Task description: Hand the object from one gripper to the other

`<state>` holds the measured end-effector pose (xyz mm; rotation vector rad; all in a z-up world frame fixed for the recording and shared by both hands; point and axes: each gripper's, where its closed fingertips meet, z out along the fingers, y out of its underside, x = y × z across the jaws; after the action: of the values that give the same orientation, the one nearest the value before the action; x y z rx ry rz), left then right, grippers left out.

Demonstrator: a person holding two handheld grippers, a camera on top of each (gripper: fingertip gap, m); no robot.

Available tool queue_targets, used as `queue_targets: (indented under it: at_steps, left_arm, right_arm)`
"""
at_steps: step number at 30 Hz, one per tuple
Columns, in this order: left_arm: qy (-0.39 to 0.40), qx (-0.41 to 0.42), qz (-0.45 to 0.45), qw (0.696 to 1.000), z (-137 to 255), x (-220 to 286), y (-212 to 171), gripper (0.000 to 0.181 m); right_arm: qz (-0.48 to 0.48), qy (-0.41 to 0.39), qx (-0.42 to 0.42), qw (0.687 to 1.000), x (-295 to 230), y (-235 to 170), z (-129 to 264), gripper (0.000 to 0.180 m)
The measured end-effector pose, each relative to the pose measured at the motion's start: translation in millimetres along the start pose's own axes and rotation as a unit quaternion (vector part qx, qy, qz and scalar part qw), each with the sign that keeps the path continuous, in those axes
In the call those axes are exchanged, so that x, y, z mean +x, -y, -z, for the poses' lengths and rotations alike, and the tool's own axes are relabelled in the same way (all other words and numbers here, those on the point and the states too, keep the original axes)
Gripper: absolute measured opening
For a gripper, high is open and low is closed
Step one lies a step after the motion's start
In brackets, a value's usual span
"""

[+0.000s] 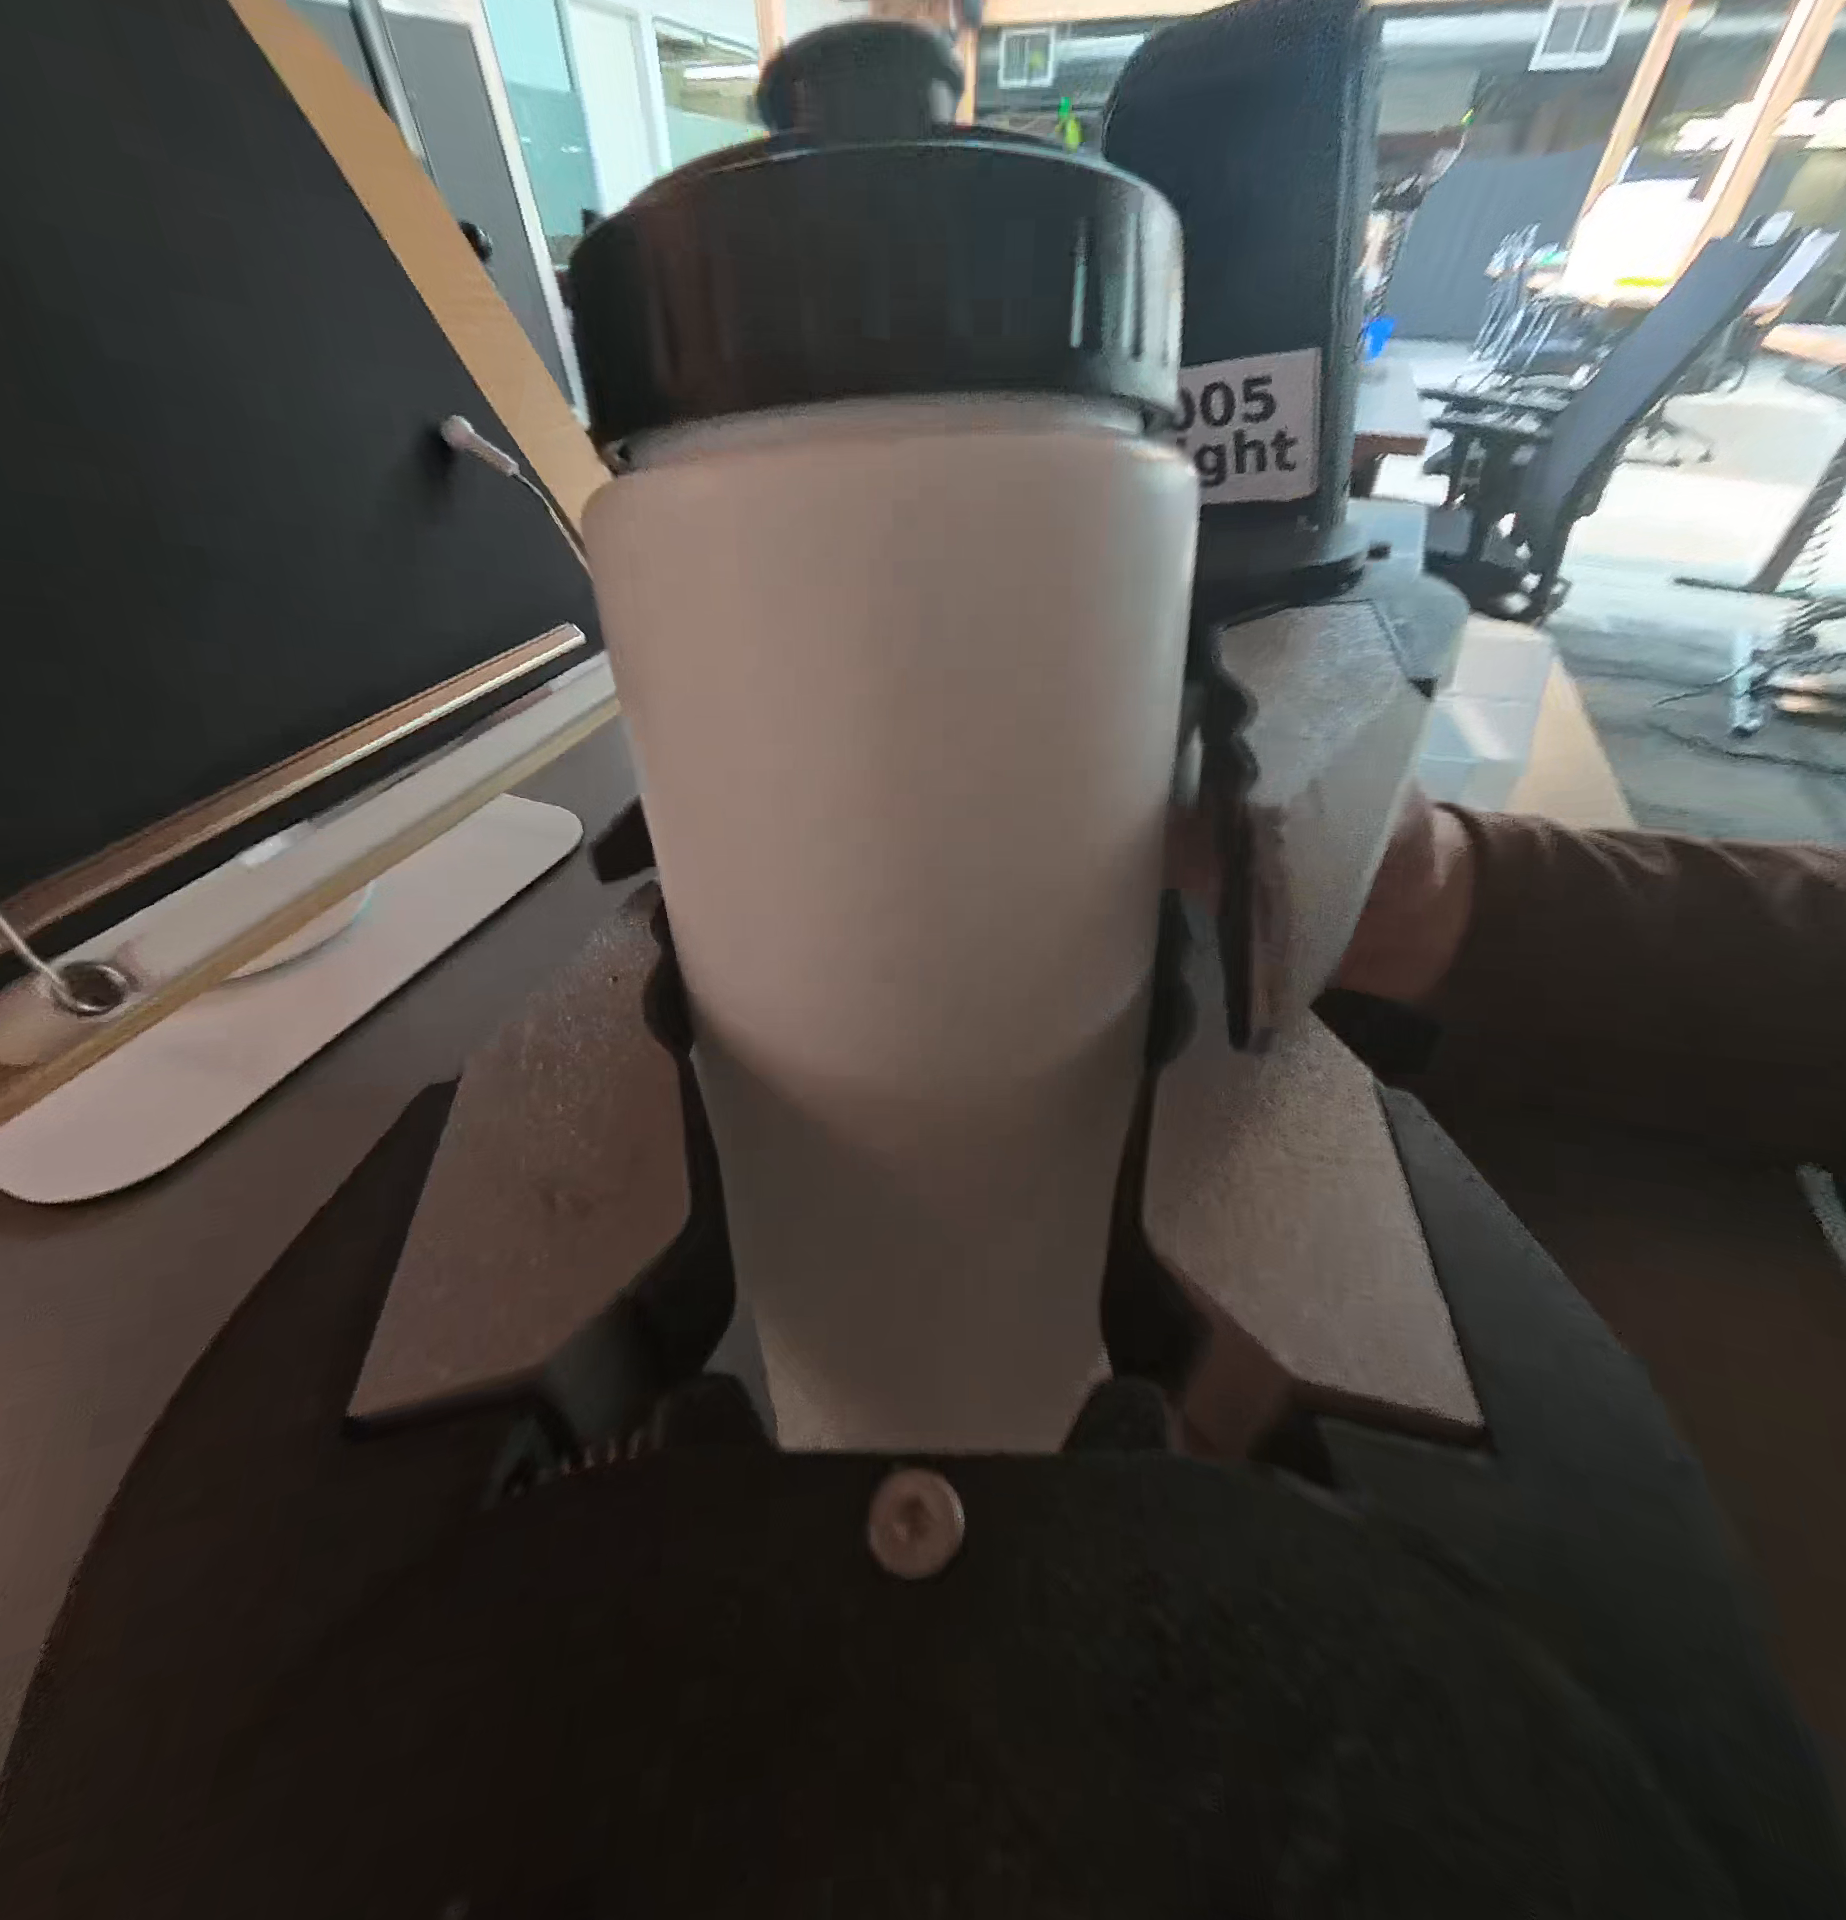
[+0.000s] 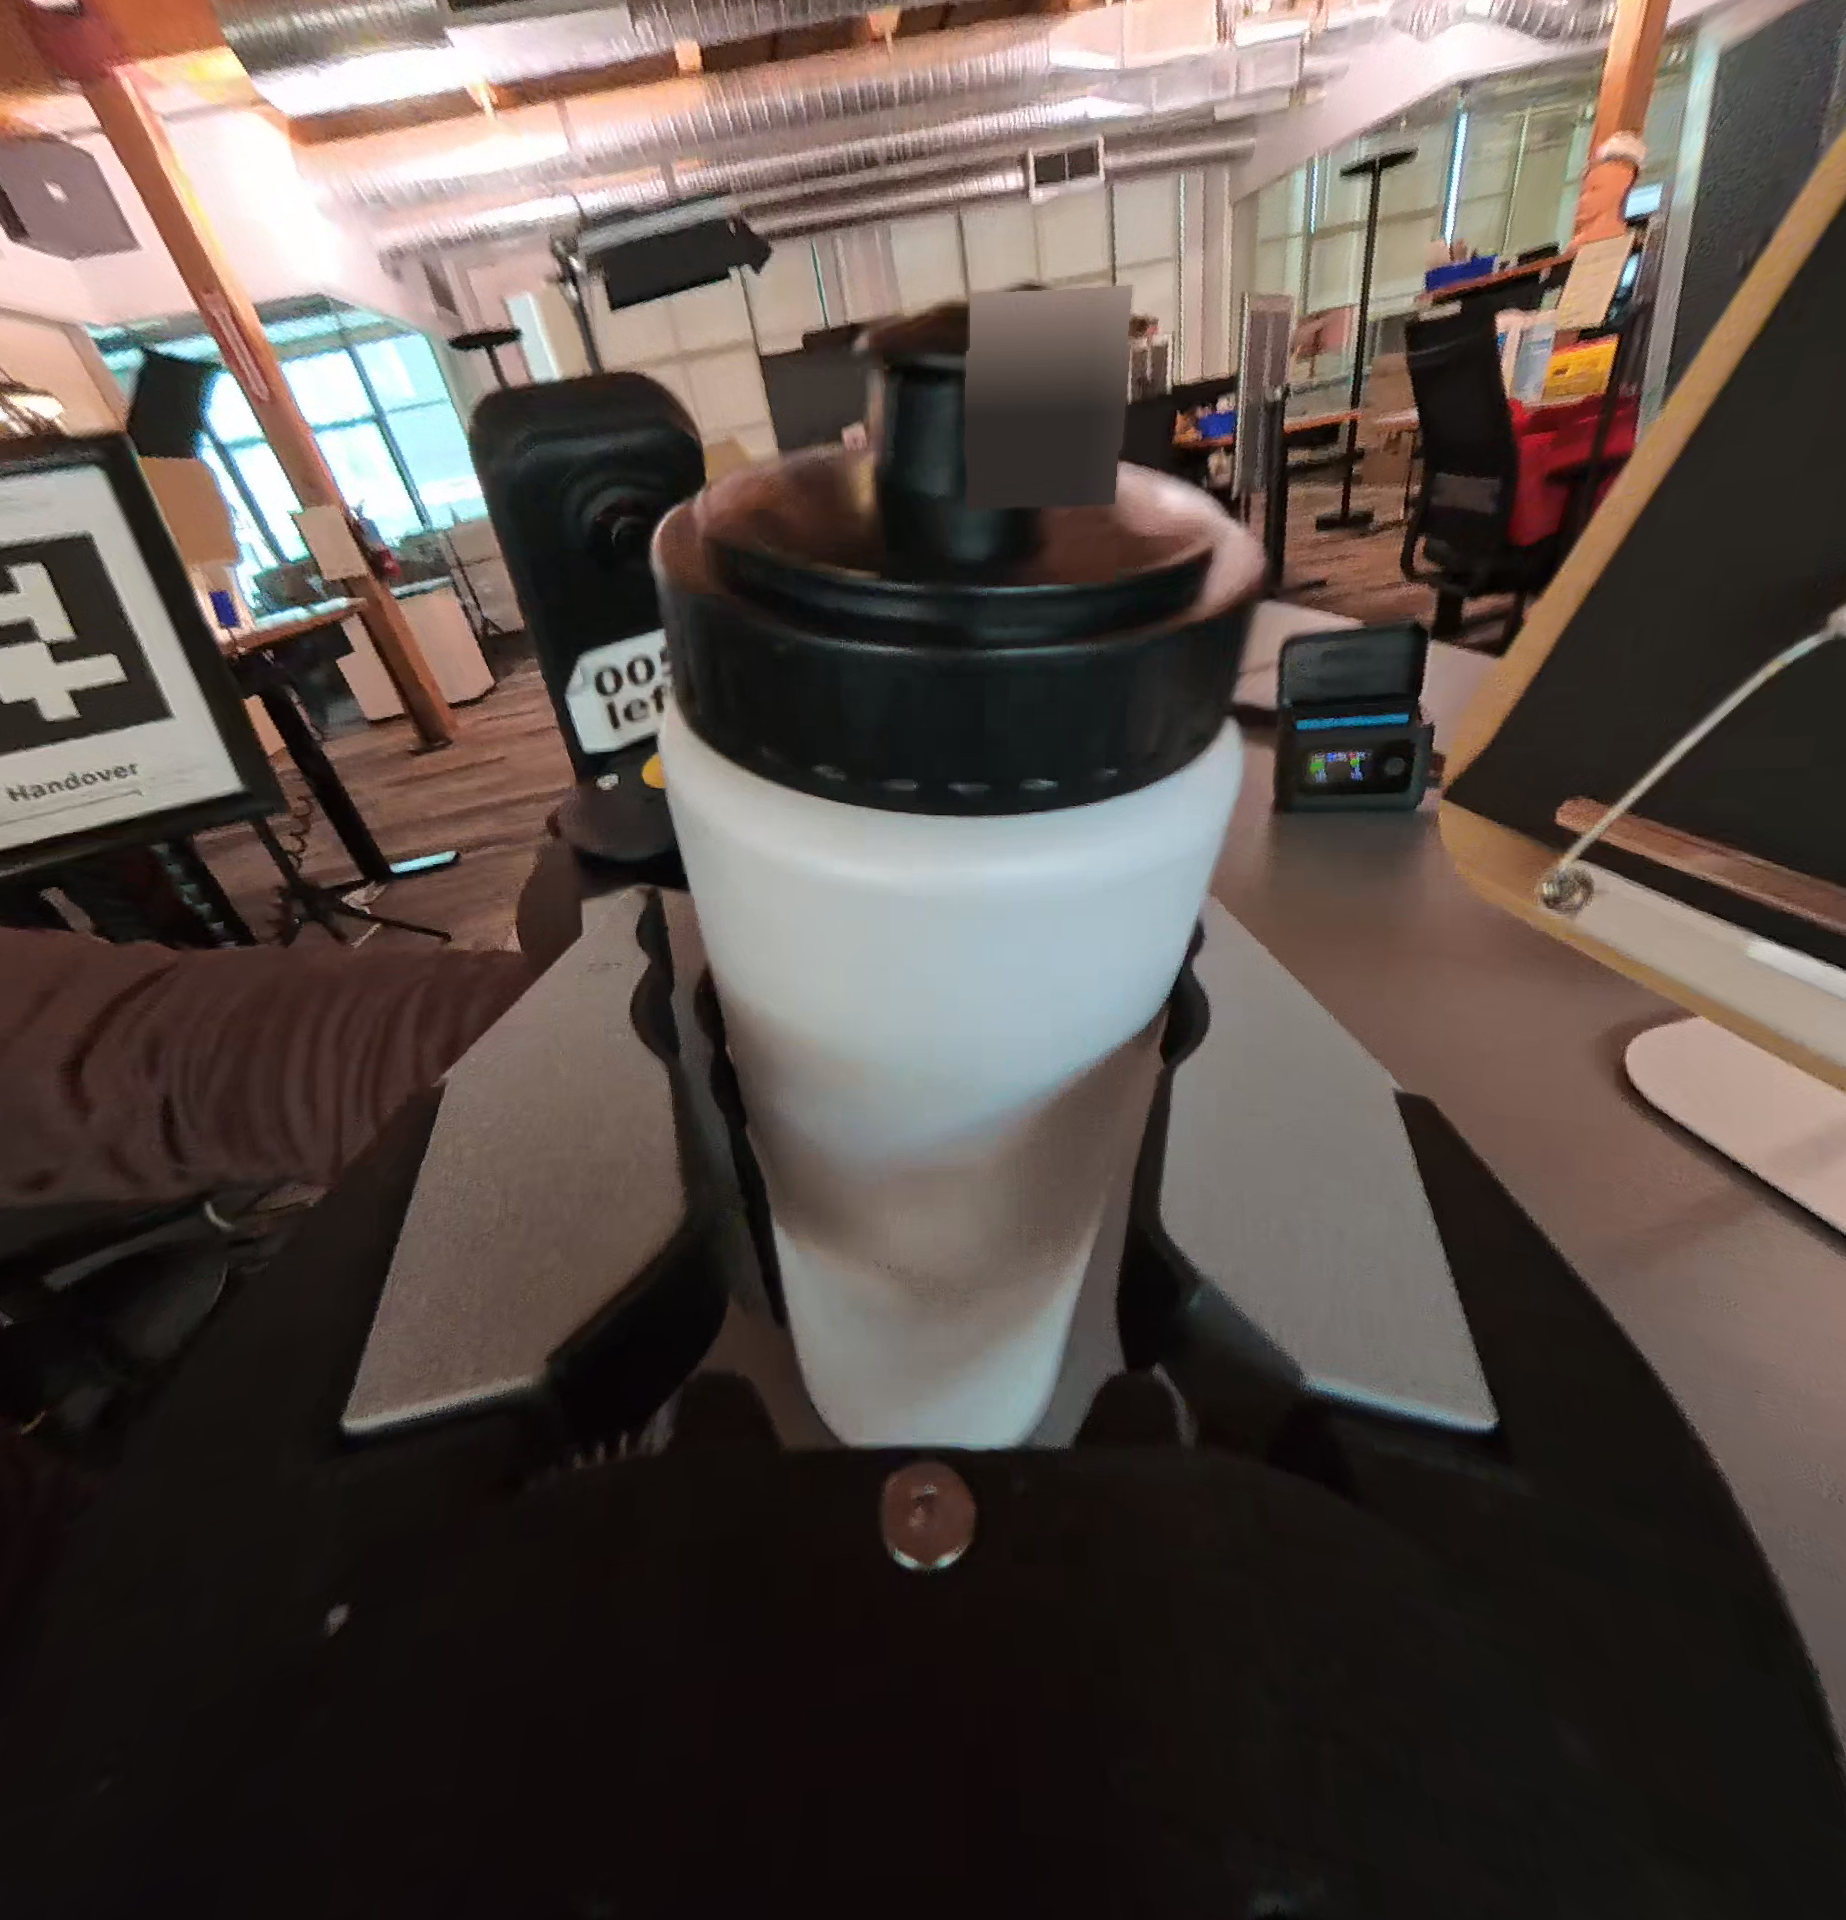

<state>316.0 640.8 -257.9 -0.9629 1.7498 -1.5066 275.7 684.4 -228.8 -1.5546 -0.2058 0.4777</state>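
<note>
A white plastic bottle (image 1: 898, 727) with a black screw cap (image 1: 877, 301) and spout stands upright and fills both views. My left gripper (image 1: 919, 935) is shut on the bottle's narrow waist, with a black fingertip on each side. The right gripper's finger (image 1: 1241, 831) presses the bottle's right side, with a hand behind it. In the right wrist view my right gripper (image 2: 940, 997) is shut on the same bottle (image 2: 950, 935), below its cap (image 2: 950, 696). The left gripper's body (image 2: 586, 540) shows behind the bottle. The bottle's base is hidden.
A tilted black board with a wooden edge (image 1: 223, 468) stands on a white base plate (image 1: 275, 987) on the brown table (image 2: 1418, 1039). A small black device with a screen (image 2: 1350, 727) sits farther back. A framed marker sign (image 2: 67, 644) and office chairs (image 1: 1625, 416) stand off the table.
</note>
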Motion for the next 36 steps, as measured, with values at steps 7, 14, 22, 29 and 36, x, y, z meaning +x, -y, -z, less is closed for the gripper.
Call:
queue_targets:
  at_steps: [7,14,22,29,36]
  left_arm:
    - [0.018,-0.003,-0.029,0.999,4,6,6,0.086]
    - [0.006,-0.005,0.044,0.999,19,-9,3,0.085]
    - [-0.040,0.074,0.140,0.987,38,-13,26,0.106]
    - [-0.011,0.046,0.077,0.996,22,-7,16,0.103]
    - [0.031,0.028,-0.001,0.999,27,-11,18,0.095]
  right_arm:
    - [-0.001,-0.003,0.023,1.000,-6,15,9,0.085]
    - [0.134,-0.182,0.044,0.973,25,44,48,0.085]
    - [0.416,-0.358,-0.141,0.824,39,16,36,0.085]
    - [0.483,-0.360,-0.197,0.774,32,-3,5,0.085]
    - [0.466,-0.353,-0.178,0.792,29,-5,0,0.082]
